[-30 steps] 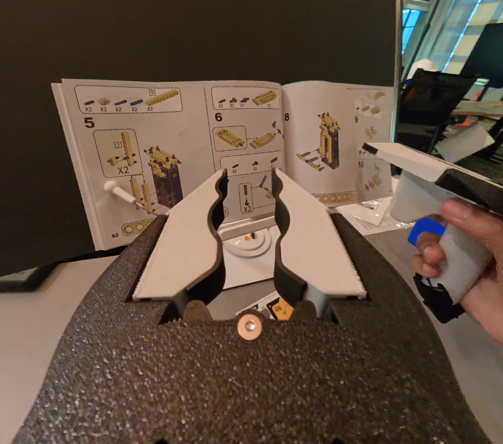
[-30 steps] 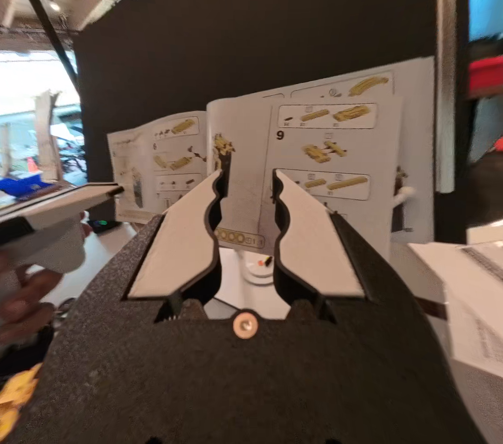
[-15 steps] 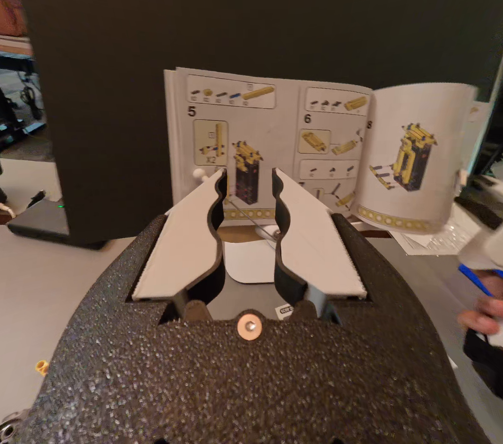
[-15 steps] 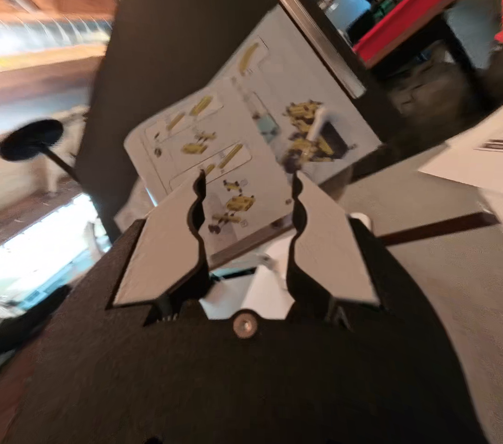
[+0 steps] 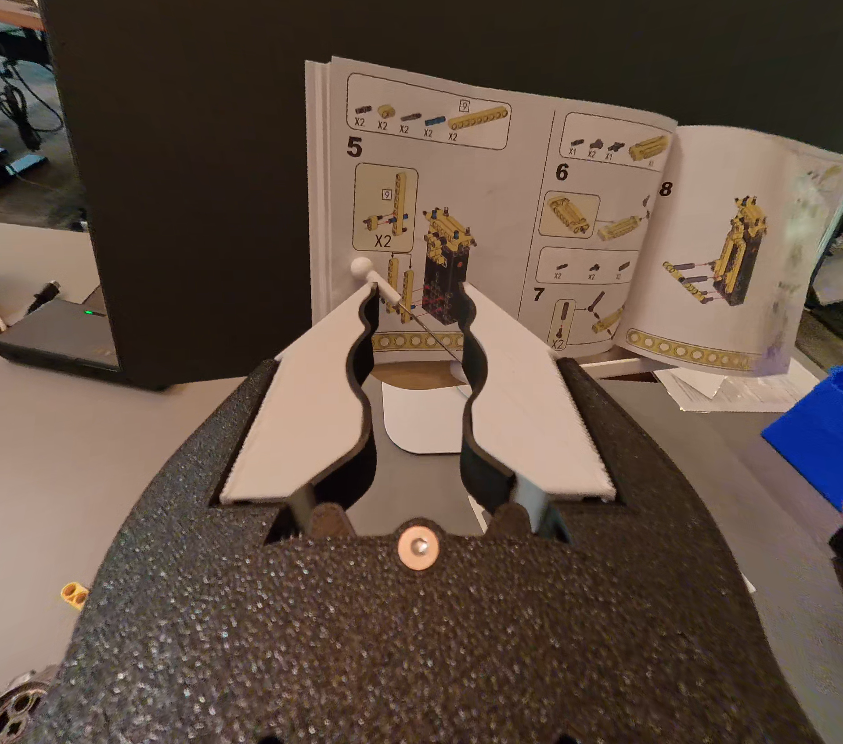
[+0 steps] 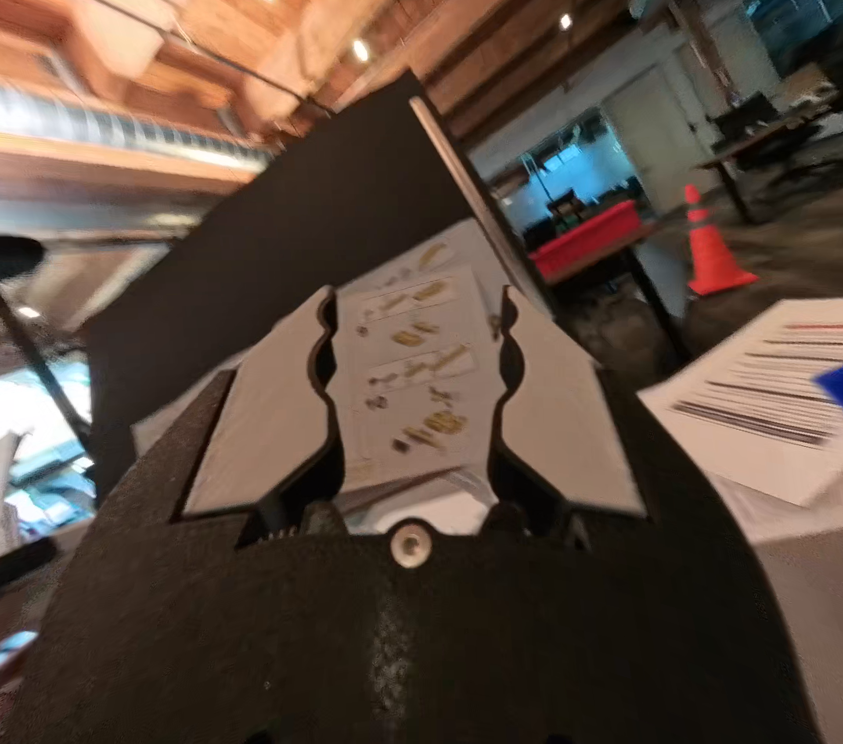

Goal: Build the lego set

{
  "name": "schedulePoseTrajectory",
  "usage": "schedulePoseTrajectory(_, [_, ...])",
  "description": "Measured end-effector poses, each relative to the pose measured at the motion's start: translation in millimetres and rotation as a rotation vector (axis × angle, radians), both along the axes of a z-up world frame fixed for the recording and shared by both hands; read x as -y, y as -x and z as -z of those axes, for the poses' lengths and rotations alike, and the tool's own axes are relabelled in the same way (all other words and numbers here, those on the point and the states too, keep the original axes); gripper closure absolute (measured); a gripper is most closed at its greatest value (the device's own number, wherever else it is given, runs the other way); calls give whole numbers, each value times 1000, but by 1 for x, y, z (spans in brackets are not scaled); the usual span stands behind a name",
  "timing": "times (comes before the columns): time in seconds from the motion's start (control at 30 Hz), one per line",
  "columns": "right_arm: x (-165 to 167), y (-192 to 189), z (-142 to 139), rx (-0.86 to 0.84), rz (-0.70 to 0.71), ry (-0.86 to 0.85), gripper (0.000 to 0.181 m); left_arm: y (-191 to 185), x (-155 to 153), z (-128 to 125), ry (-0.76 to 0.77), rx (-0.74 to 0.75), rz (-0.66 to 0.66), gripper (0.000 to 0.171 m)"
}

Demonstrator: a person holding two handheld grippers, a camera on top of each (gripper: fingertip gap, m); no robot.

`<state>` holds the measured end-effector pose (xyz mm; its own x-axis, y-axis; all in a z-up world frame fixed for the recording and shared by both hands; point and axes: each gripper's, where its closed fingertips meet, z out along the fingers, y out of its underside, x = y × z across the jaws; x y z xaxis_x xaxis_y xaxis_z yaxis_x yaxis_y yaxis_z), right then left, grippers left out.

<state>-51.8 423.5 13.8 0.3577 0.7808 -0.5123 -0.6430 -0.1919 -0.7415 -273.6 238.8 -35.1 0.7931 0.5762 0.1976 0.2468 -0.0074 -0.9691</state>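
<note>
Left claw (image 5: 418,291): released. The fingers stand apart with a clear gap between them and hold nothing. The claw hangs above the grey tabletop (image 5: 68,439), pointed at an open instruction booklet (image 5: 479,193).

The booklet stands upright just beyond the claw tips, propped against a black board (image 5: 273,15). A white pin with a round head (image 5: 365,268) presses on the left page, close to the left fingertip; its thin wire slants down toward the gap between the fingers. The right-hand page (image 5: 711,248) curls forward, away from the board. A white stand base (image 5: 419,425) lies on the tabletop below the booklet, seen through the gap between the fingers.

To the right of the claw sits a blue block (image 5: 816,435), with loose papers (image 5: 730,389) beyond it. To the lower left, a small yellow brick piece (image 5: 74,594) lies on the tabletop. Farther left, a flat dark device with a green light (image 5: 59,330) rests beside the board.

Right claw (image 6: 417,302): released, fingers wide apart, nothing between them. This view is tilted and blurred by motion. The booklet (image 6: 410,357) appears ahead of the claw, against the black board (image 6: 296,243). To the right of the claw lies a white printed sheet (image 6: 752,398). Well beyond it stand an orange cone (image 6: 711,248) and a red table (image 6: 588,238).
</note>
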Motion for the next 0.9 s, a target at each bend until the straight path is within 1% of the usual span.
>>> schedulePoseTrajectory(0.03, [-12, -1, 9, 62, 15, 30, 96, 0, 0, 0, 5, -6, -1, 138])
schedulePoseTrajectory(0.07, [-23, 0, 21, 106, 18, 89, 88, 0, 0, 1, 14, -14, -3, 138])
schedulePoseTrajectory(0.1, [-32, 1, 34, 117, 0, 174, 86, 0, 0, 1, 20, -20, -4, 138])
schedulePoseTrajectory(0.17, [-35, 12, 57, 71, -117, 343, 86, 0, 0, 1, 23, -22, -5, 138])
schedulePoseTrajectory(0.2, [-30, 21, 65, 45, -196, 403, 87, 0, 0, 1, 24, -22, -3, 138])
schedulePoseTrajectory(0.27, [-9, 38, 61, -30, -394, 410, 110, 0, 0, 1, 27, -19, 6, 138])
schedulePoseTrajectory(0.3, [0, 43, 57, -65, -458, 401, 123, 0, 0, 1, 28, -17, 11, 138])
schedulePoseTrajectory(0.33, [9, 43, 51, -97, -490, 371, 148, 0, 1, 1, 28, -13, 17, 138])
schedulePoseTrajectory(0.37, [16, 41, 43, -123, -494, 322, 166, 0, 1, 1, 26, -9, 21, 138])
schedulePoseTrajectory(0.4, [22, 38, 35, -139, -479, 271, 180, 0, 1, 1, 23, -5, 24, 138])
schedulePoseTrajectory(0.47, [37, 40, 22, -129, -486, 183, 181, 1, 1, 1, 18, -3, 25, 138])
schedulePoseTrajectory(0.53, [59, 58, 15, -65, -587, 111, 181, 1, 1, 1, 14, -2, 24, 138])
schedulePoseTrajectory(0.6, [89, 72, 7, -21, -709, 9, 181, 1, 1, 1, 15, -2, 24, 138])
schedulePoseTrajectory(0.63, [103, 80, 5, 22, -743, -34, 181, 1, 1, 1, 16, -1, 24, 138])
schedulePoseTrajectory(0.67, [117, 88, 5, 76, -782, -81, 181, 1, 1, 1, 16, 1, 26, 138])
schedulePoseTrajectory(0.7, [135, 96, 6, 138, -847, -133, 180, 0, 1, 1, 16, 7, 33, 138])
schedulePoseTrajectory(0.73, [156, 103, 9, 202, -934, -176, 175, -1, 1, 1, 21, 11, 44, 138])
schedulePoseTrajectory(0.77, [172, 109, 15, 276, -1016, -197, 172, -2, 1, 1, 30, 15, 59, 139])
schedulePoseTrajectory(0.8, [181, 113, 21, 341, -1052, -207, 171, -2, 2, 1, 40, 21, 69, 144])
schedulePoseTrajectory(0.83, [182, 115, 21, 361, -1038, -221, 171, -2, 4, 1, 45, 28, 75, 152])
schedulePoseTrajectory(0.9, [172, 119, 10, 298, -941, -233, 172, 0, 6, 0, 30, 55, 88, 164])
